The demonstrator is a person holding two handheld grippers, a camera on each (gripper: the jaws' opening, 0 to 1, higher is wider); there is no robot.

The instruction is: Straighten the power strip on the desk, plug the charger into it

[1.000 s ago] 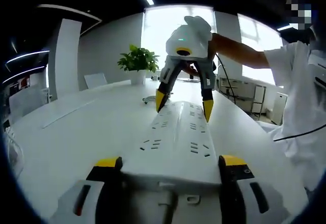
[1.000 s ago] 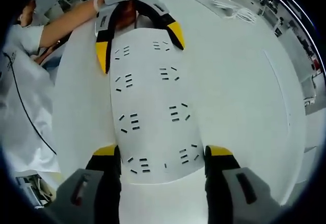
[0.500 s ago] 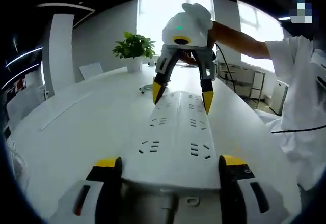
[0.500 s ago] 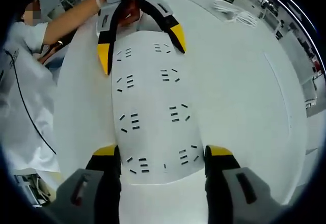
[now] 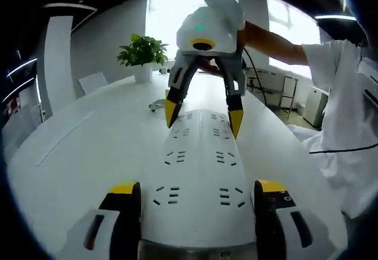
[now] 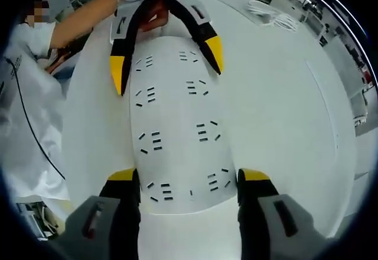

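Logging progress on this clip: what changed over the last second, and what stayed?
The left gripper spread its jaws slightly around the long white power strip. The right gripper stayed straddling its other end. The strip kept lying flat on the white desk.

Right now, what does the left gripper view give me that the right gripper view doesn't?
Left gripper view alone: a potted plant by the bright window at the desk's far end, plus a white chair.

Right gripper view alone: a bundle of white cable lying on the desk, apart from the strip.

Both: the white power strip flat on the desk, one tool astride each end, left tool and right tool, jaws spread around it.
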